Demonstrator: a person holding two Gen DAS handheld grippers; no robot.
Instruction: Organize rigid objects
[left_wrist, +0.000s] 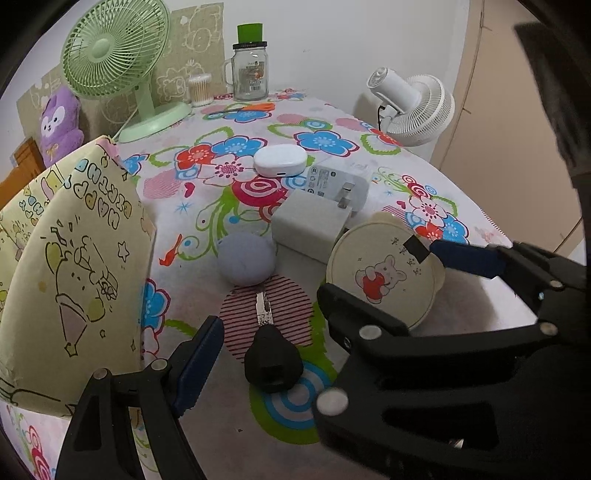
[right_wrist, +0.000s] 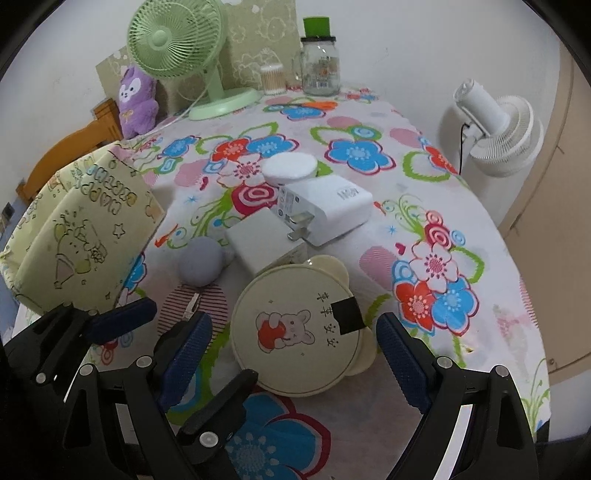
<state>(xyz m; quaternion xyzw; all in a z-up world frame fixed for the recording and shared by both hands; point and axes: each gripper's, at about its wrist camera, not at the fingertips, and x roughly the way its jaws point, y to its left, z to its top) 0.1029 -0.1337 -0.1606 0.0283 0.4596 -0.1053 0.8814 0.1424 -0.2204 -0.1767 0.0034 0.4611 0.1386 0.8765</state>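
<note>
The tabletop (right_wrist: 369, 125) was covered by a white cloth printed with large red, blue and pink flowers. A plain white wall (right_wrist: 406, 44) stood behind it. A beige panelled surface (right_wrist: 554, 184) closed the right side. A wooden furniture frame (right_wrist: 74, 144) showed at the left edge. A white standing fan (right_wrist: 498, 129) stood beyond the tabletop's right edge. Lighting was even and diffuse.

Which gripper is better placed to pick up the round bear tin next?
Right. The right gripper is open with the round tin between its fingers. The left gripper is open over the black key.
</note>
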